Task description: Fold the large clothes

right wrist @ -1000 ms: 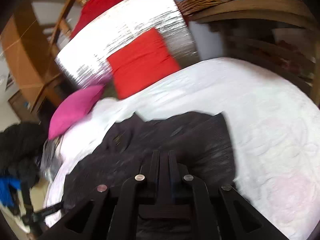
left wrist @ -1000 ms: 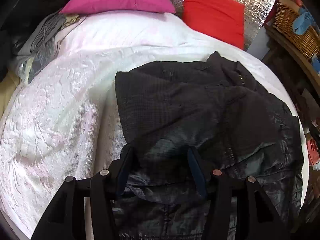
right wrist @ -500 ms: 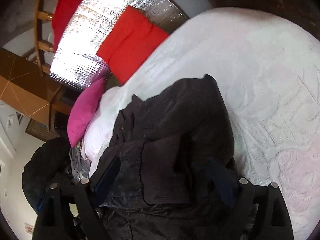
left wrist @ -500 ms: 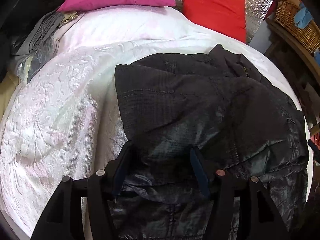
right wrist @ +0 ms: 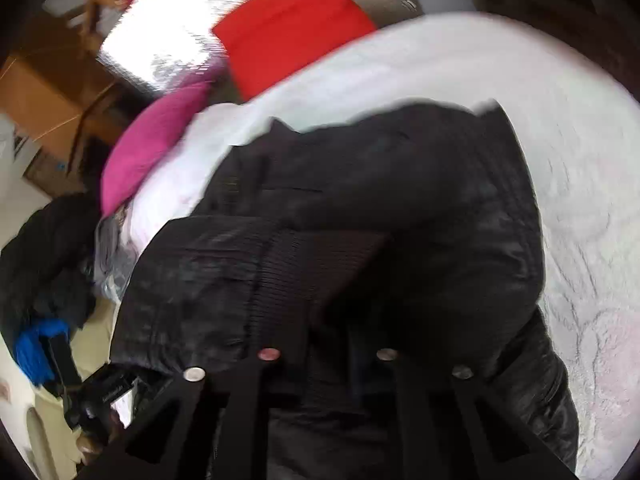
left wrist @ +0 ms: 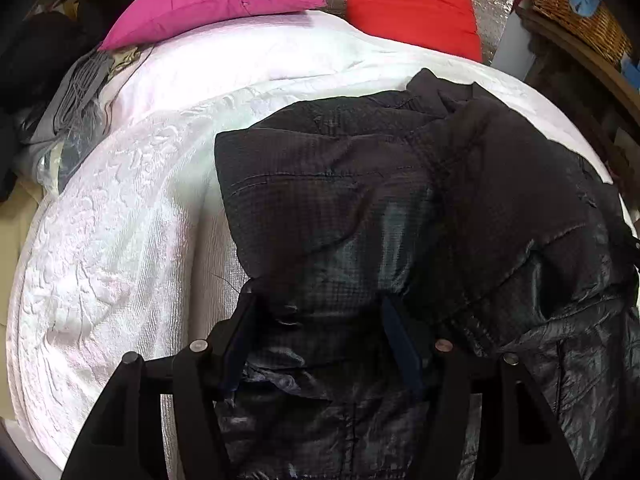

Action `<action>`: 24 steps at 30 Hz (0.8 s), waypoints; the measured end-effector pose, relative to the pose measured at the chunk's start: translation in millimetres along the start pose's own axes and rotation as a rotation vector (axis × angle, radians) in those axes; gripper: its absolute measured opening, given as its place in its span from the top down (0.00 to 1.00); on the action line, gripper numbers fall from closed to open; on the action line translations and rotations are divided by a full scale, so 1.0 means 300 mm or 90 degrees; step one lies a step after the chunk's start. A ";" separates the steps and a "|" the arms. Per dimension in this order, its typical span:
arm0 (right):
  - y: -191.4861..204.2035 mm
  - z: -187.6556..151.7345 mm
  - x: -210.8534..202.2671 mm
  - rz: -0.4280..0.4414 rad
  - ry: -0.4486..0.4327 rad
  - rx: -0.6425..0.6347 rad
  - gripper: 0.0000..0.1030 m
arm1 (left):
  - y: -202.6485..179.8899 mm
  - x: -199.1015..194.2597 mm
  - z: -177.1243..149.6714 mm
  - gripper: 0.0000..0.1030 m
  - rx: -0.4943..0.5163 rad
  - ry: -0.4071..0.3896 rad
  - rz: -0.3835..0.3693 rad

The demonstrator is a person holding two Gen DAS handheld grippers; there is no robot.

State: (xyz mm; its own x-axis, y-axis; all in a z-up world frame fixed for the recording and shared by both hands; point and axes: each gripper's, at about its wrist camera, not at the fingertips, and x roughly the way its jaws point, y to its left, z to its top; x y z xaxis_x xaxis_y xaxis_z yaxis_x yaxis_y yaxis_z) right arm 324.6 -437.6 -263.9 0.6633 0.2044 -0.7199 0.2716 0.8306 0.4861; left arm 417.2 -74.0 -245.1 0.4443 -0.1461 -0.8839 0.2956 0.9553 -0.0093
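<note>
A large black quilted jacket (left wrist: 400, 208) lies bunched on the white bedspread (left wrist: 120, 240). My left gripper (left wrist: 320, 304) is open, its two fingers set wide over the jacket's near hem. In the right wrist view the jacket (right wrist: 400, 200) fills the middle. My right gripper (right wrist: 328, 320) sits on the ribbed cuff (right wrist: 320, 264); its fingers stand close together with dark fabric between them, blurred.
A pink pillow (left wrist: 212, 0) and a red pillow (left wrist: 408, 4) lie at the head of the bed against a silver sheet. Grey clothes (left wrist: 68, 112) are piled at the left edge. A wicker basket (left wrist: 576, 12) stands on a wooden shelf at right.
The right gripper was shut, then wide open half a second ago, and has now closed in on the jacket's cuff. The left gripper stayed open and moved slightly forward.
</note>
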 end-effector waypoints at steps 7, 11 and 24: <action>0.092 -0.002 -0.202 -0.060 -0.192 -0.076 0.87 | 0.010 -0.066 0.012 0.38 -0.015 -0.042 -0.019; -0.028 0.027 -0.203 -0.110 -0.192 -0.003 0.87 | -0.012 -0.054 0.011 0.38 0.003 -0.038 -0.008; -0.150 0.058 -0.247 -0.015 -0.193 0.127 0.05 | -0.043 -0.065 -0.003 0.36 0.028 -0.050 0.005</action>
State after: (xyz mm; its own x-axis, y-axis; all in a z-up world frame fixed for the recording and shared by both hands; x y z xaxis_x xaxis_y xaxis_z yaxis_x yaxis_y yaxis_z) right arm 275.4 -499.2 -223.7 0.8236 -0.0019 -0.5671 0.4005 0.7100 0.5793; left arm 403.9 -83.3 -228.2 0.5119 -0.1599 -0.8440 0.3279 0.9445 0.0200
